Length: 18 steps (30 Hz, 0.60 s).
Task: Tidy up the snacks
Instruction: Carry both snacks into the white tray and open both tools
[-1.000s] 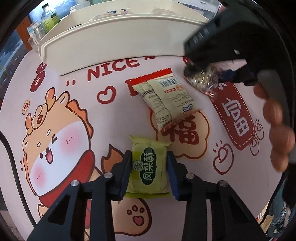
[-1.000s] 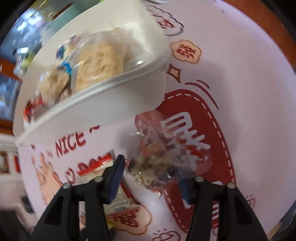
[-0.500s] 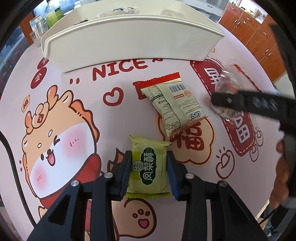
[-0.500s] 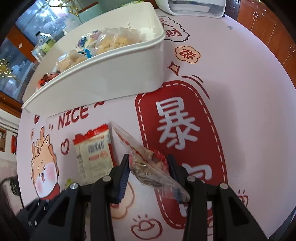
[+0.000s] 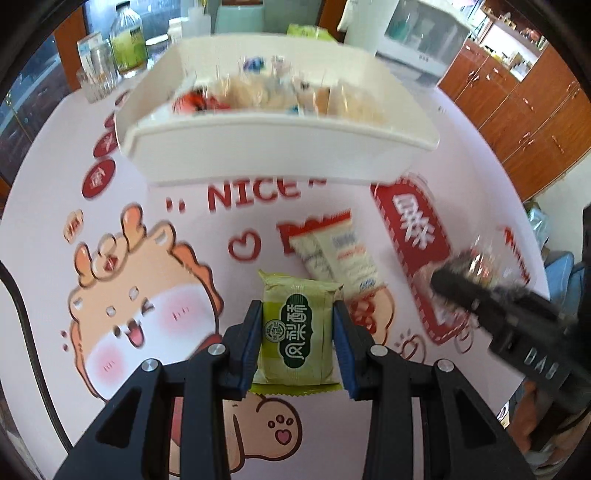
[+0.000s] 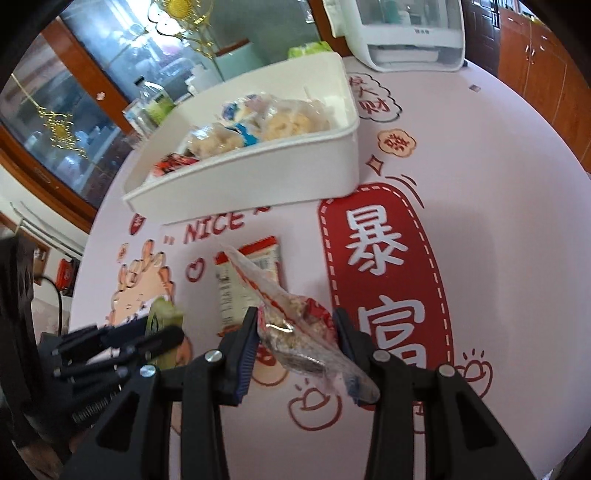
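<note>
We hold the left gripper (image 5: 297, 341) clamped on a green snack packet (image 5: 298, 341), its pads pressing the packet's two long sides, so the packet's long axis runs straight ahead along the fingers. The right gripper (image 6: 295, 338) is clenched on a clear crinkly snack bag (image 6: 295, 332), which sits slanted between the jaws with one tail poking up and forward and the other trailing back past the right finger. Both packets look lifted clear of the pink printed table mat (image 5: 221, 424).

The white bin (image 5: 280, 155) is our landmark. It lies ahead of both grippers, its long axis crosswise to our fingers, its near wall facing us. It already holds several pale wrapped snacks and one red one. From the left wrist view the green packet points at about the middle of that near wall; we judge the right gripper, seen at the right edge, to be nearer the bin's right end.

Between us and the bin, a red-and-cream snack packet (image 5: 334, 254) lies flat on the mat, low enough to pass over. The near wall is what each load must clear. Behind the bin stand jars, a bottle and a white appliance (image 6: 413, 33).
</note>
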Motion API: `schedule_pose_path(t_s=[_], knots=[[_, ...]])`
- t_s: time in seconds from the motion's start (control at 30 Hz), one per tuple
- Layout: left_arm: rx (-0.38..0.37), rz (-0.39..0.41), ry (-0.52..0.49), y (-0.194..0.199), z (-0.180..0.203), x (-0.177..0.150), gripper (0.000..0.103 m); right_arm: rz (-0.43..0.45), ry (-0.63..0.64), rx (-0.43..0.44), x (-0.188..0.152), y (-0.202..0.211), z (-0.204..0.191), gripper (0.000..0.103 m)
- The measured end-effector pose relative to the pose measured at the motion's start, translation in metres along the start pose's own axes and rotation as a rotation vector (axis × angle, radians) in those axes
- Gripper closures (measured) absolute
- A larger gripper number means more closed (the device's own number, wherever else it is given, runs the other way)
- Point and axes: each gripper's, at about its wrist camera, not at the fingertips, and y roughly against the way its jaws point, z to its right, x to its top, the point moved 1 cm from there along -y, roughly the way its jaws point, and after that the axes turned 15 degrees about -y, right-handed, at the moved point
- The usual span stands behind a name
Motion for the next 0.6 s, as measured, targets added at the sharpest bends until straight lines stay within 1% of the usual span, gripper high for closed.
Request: schedule_pose_path(t_s=[0.2, 0.33, 0.6], knots=[[0.037, 0.092, -0.021, 0.036, 0.003, 0.034, 0.068, 0.041, 0.03, 0.045, 0.01, 0.018, -0.016, 0.063], [0.075, 0.142, -0.029, 0.048, 0.002, 0.053, 0.068, 0.084, 0.071, 0.061, 0.023, 0.034, -0.029, 0.063], [0.175, 0.243, -0.043, 0.085, -0.014, 0.099, 0.068, 0.192, 0.141, 0.095, 0.067, 0.067, -0.063, 0.063]])
